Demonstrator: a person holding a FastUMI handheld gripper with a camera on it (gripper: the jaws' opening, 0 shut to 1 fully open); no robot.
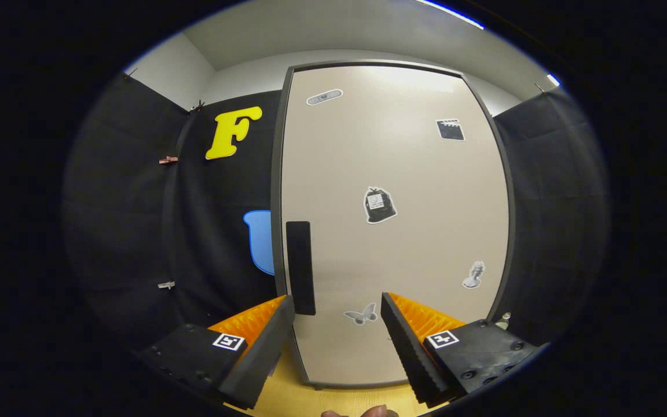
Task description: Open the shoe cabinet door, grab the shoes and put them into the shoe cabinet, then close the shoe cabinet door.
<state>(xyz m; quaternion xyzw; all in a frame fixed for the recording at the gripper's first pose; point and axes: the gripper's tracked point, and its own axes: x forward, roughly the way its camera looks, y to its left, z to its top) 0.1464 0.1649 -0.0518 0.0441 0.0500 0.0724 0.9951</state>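
Note:
A tall shoe cabinet stands straight ahead with its beige door (394, 174) shut inside a dark frame. A black upright handle (300, 267) sits along the door's left edge, low down. Several small stickers dot the door. My gripper (336, 304) is open with nothing between its fingers. The left fingertip (280, 313) is just left of the handle's lower end, and the right fingertip (394, 315) is over the door's lower middle, near a butterfly sticker (361, 315).
Black cloth booth walls (131, 220) close in on both sides of the cabinet. A wooden floor or tabletop (310, 399) shows below the door. A fingertip of a person's hand (368, 412) peeks in under the gripper.

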